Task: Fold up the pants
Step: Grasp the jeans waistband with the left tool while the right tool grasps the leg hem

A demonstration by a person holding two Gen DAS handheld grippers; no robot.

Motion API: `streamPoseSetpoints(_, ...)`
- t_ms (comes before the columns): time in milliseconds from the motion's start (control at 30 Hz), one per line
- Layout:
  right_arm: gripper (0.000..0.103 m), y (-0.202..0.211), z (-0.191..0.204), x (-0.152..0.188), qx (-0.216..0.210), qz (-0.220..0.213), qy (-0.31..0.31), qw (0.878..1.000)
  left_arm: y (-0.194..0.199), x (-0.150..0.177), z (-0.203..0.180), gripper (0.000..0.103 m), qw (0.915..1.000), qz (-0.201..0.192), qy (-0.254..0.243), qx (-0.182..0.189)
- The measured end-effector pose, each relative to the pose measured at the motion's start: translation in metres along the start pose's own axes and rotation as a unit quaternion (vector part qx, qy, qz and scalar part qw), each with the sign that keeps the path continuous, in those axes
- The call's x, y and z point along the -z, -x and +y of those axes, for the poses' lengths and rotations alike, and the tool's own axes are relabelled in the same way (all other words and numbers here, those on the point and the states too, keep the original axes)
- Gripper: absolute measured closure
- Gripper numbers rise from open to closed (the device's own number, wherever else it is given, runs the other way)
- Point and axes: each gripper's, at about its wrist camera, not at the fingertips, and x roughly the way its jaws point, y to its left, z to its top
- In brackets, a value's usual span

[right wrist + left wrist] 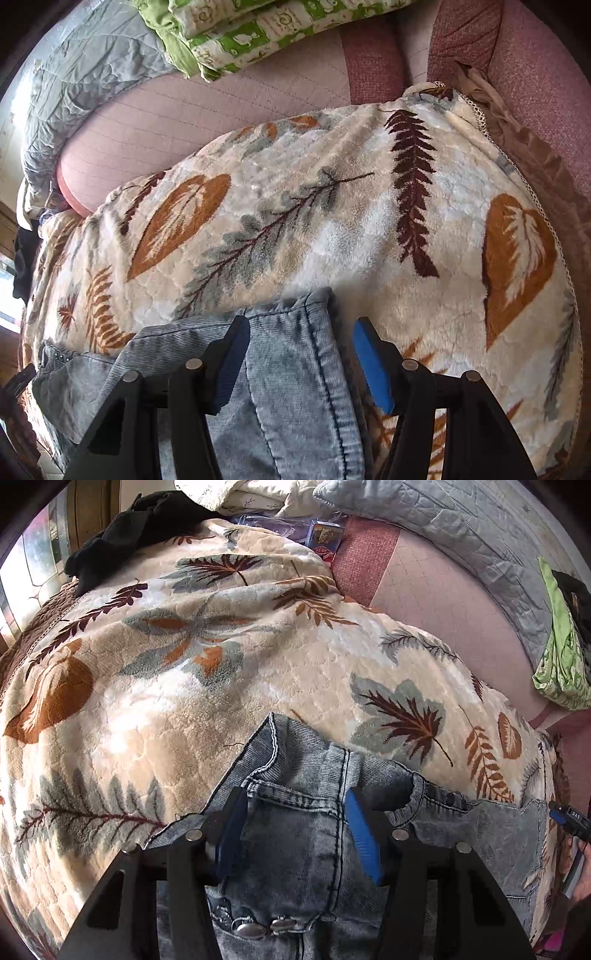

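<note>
Two tools work on one pair of faded blue denim pants point(295, 856), which lies on a fluffy cream blanket with brown and grey leaves point(155, 686) spread over the bed.

From the left wrist, the left tool point(295, 834) points down at the top part of the pants, near the metal buttons point(264, 928). Its blue pads point(364, 840) stand about half spread, with thick denim between them. I cannot tell if they press on it yet.

From the right wrist, the right tool point(301, 360) sits over a folded edge of the pants point(295, 369). One pad point(371, 363) is over the blanket, clear of the cloth, so nothing is pinched there.

I think the step is grabbing the pants at two spots. Next, both tools need to squeeze tight on the denim, then lift and bring it over together.
</note>
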Motion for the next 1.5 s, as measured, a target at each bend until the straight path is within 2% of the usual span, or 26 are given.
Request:
streamPoseSetpoints(67, 0.045, -0.011, 0.002, -0.003, 0.001, 0.013, 0.006, 1.0, -0.009, -0.006, 0.002, 0.047, 0.9998, 0.012, 0.012, 0.01)
streamPoseSetpoints(100, 0.056, -0.015, 0.005, -0.004, -0.001, 0.018, 0.011, 1.0, -0.012, -0.009, 0.003, 0.047, 0.9997, 0.015, 0.017, 0.01)
streamPoseSetpoints(133, 0.061, -0.019, 0.006, -0.005, -0.001, 0.02, 0.016, 1.0, -0.014, -0.011, 0.003, 0.047, 0.9996, 0.017, 0.02, 0.011)
streamPoseSetpoints(167, 0.071, -0.021, 0.007, -0.004, 0.005, 0.021, 0.021, 1.0, -0.016, -0.013, 0.004, 0.048, 0.9995, 0.017, 0.021, 0.013)
streamPoseSetpoints(200, 0.081, -0.024, 0.008, -0.004, 0.013, 0.024, 0.024, 0.999, -0.017, -0.016, 0.004, 0.055, 0.9995, 0.018, 0.023, 0.016)
streamPoseSetpoints(267, 0.082, -0.026, 0.007, -0.002, 0.016, 0.025, 0.027, 0.999, -0.018, -0.02, 0.006, 0.066, 0.9993, 0.022, 0.025, 0.02)
streamPoseSetpoints(333, 0.082, -0.027, 0.007, -0.001, 0.015, 0.022, 0.028, 0.999, -0.02, -0.024, 0.011, 0.068, 0.9986, 0.026, 0.035, 0.031)
streamPoseSetpoints(400, 0.082, -0.027, 0.007, 0.0, 0.015, 0.02, 0.031, 0.999, -0.02, -0.028, 0.013, 0.076, 0.998, 0.027, 0.044, 0.037)
streamPoseSetpoints(467, 0.083, -0.028, 0.007, 0.001, 0.015, 0.021, 0.032, 0.999, -0.017, -0.032, 0.014, 0.076, 0.9979, 0.018, 0.046, 0.043)
streamPoseSetpoints(633, 0.083, -0.028, 0.004, 0.001, 0.008, 0.018, 0.028, 0.999, -0.036, -0.035, 0.019, 0.076, 0.9975, 0.041, 0.056, 0.015)
streamPoseSetpoints(733, 0.082, -0.028, 0.004, 0.001, 0.005, 0.02, 0.031, 0.999, -0.043, -0.037, 0.023, 0.076, 0.9965, 0.043, 0.068, 0.024)
streamPoseSetpoints(800, 0.082, -0.029, 0.003, 0.001, 0.002, 0.022, 0.031, 0.999, -0.045, -0.041, 0.017, 0.078, 0.9978, 0.039, 0.052, 0.015)
streamPoseSetpoints(833, 0.082, -0.029, 0.003, 0.001, 0.002, 0.023, 0.032, 0.999, -0.045, -0.042, 0.013, 0.084, 0.9984, 0.037, 0.042, 0.006)
streamPoseSetpoints(867, 0.082, -0.029, 0.003, 0.001, 0.004, 0.024, 0.035, 0.999, -0.045, -0.043, 0.011, 0.1, 0.9987, 0.037, 0.036, -0.002)
streamPoseSetpoints(933, 0.086, -0.027, 0.007, 0.0, 0.007, 0.024, 0.043, 0.999, -0.045, -0.045, 0.009, 0.101, 0.9988, 0.034, 0.035, -0.008)
streamPoseSetpoints(1033, 0.089, -0.012, 0.014, -0.003, 0.019, -0.001, 0.057, 0.998, -0.034, -0.051, 0.008, 0.101, 0.9994, 0.006, 0.032, -0.01)
streamPoseSetpoints(1167, 0.089, 0.018, 0.021, -0.013, 0.026, -0.047, 0.07, 0.996, -0.004, -0.062, 0.003, 0.101, 0.9982, -0.053, 0.017, -0.021)
streamPoseSetpoints(1300, 0.089, 0.036, 0.025, -0.018, 0.032, -0.093, 0.069, 0.993, 0.015, -0.067, 0.005, 0.1, 0.9927, -0.116, 0.019, -0.027)
streamPoseSetpoints(1367, 0.089, 0.028, 0.023, -0.016, 0.038, -0.092, 0.063, 0.993, 0.008, -0.067, 0.005, 0.1, 0.9923, -0.117, 0.019, -0.036)
streamPoseSetpoints(1433, 0.087, 0.009, 0.023, -0.012, 0.062, -0.071, 0.076, 0.993, -0.009, -0.064, 0.006, 0.1, 0.9932, -0.103, 0.022, -0.048)
streamPoseSetpoints(1500, 0.083, -0.009, 0.021, -0.005, 0.068, -0.055, 0.084, 0.993, -0.028, -0.059, 0.006, 0.098, 0.9932, -0.09, 0.021, -0.07)
